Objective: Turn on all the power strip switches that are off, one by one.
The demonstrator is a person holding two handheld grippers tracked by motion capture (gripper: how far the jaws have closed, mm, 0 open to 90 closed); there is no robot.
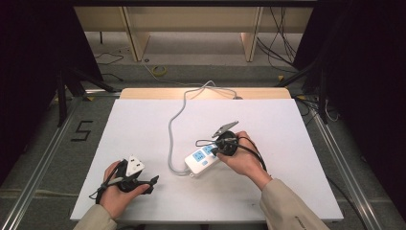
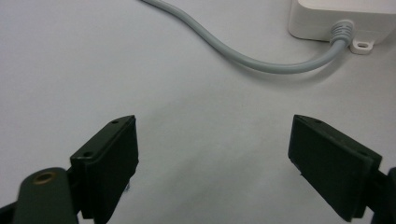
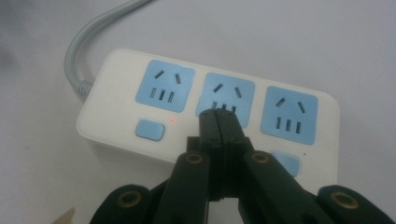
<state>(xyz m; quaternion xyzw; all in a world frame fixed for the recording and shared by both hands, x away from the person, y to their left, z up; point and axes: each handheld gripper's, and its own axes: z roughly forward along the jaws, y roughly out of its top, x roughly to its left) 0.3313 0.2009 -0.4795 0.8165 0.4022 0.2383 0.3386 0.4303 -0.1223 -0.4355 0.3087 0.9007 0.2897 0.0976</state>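
Right gripper (image 3: pixel 219 116), jaws together, pokes at power strip (image 3: pixel 116 98) (switch step?). Next: press button (image 3: pixel 149 129). Left gripper (image 2: pixel 212 154), jaws apart, waits nearby.

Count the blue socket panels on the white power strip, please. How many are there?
3, in one row on the power strip: one nearest the cable, one in the middle, partly behind the closed right gripper, one at the far end.

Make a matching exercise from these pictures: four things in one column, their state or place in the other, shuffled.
1. left gripper
2. right gripper
3. grey cable
4. power strip

A. white, with blue sockets
B. fingers wide apart, nothing between them
C. runs from the strip to the table's far edge
D. fingers pressed together over the middle socket

Pairs: 1-B, 2-D, 3-C, 4-A
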